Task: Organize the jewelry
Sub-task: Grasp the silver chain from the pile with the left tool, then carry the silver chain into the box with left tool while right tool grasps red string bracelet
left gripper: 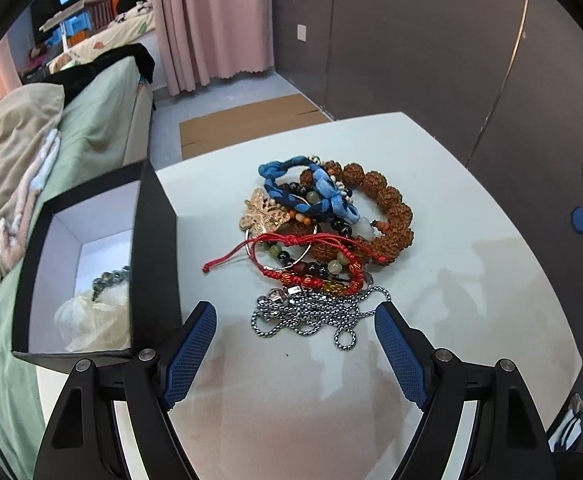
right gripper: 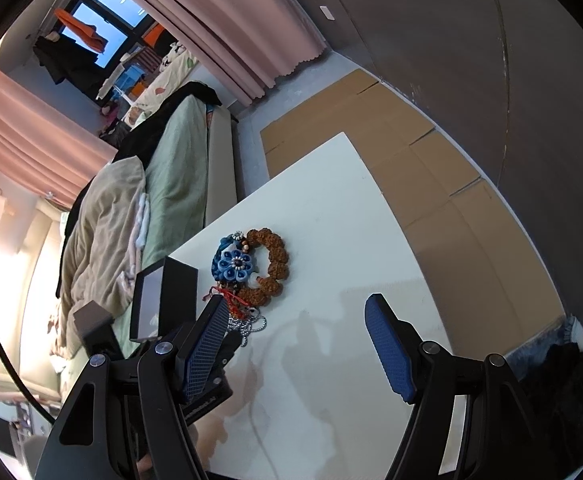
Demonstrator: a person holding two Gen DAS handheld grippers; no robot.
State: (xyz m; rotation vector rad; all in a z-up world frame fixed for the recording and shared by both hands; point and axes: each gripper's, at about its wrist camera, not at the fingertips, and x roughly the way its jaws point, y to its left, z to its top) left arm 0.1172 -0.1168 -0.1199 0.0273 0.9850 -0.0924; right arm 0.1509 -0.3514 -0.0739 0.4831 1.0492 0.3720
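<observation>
Both the left gripper and the right gripper hang wide apart and empty over the white table. A tangled heap of bracelets and a silver ball chain lies beside the black open box. Its wall hides most of a dark bead bracelet and crumpled pale wrapping inside.

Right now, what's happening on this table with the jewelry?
Jewelry is being sorted into the black box, which already holds a dark bead bracelet. The left hand-held gripper is open, low over the white table, its fingers on either side of the silver chain at the near edge of the tangled pile. The right hand-held gripper is open and empty, off to the side. Nothing is gripped yet.
</observation>
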